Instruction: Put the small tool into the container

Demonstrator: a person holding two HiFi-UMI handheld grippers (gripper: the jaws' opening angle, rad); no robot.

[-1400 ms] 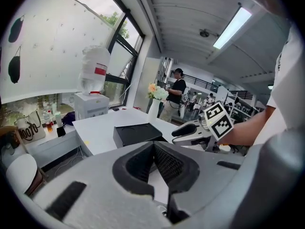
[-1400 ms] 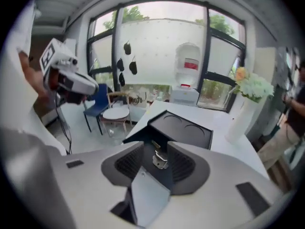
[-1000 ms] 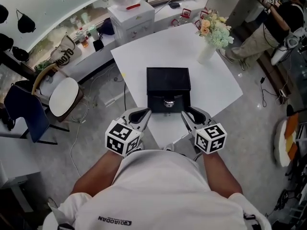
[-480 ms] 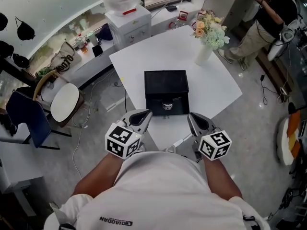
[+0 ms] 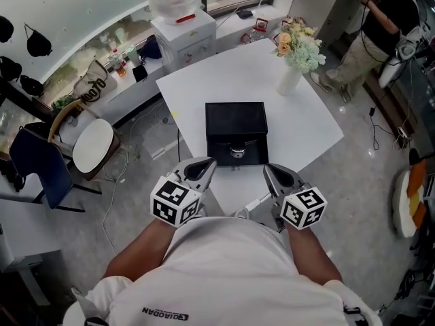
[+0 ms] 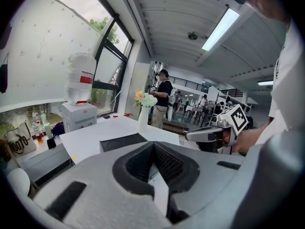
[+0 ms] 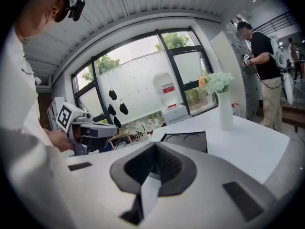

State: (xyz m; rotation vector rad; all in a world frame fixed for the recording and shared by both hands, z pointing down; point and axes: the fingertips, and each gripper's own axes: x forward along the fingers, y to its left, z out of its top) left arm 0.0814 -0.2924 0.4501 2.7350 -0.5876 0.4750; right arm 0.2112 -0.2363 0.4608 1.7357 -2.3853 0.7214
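A black box sits in the middle of the white table; its lower front section holds a small shiny metal piece. The box also shows in the left gripper view and the right gripper view. My left gripper hovers at the table's near edge, left of the box front, jaws shut and empty. At the same edge, right of the box front, my right gripper is likewise shut on nothing. Neither touches the box.
A white vase of flowers stands at the table's far right corner. A water dispenser and a cluttered counter lie beyond the table. A round-seated chair is at the left. A person stands at the far right.
The right gripper's jaws have closed with nothing between them and it has rolled slightly. The left gripper has stayed put.
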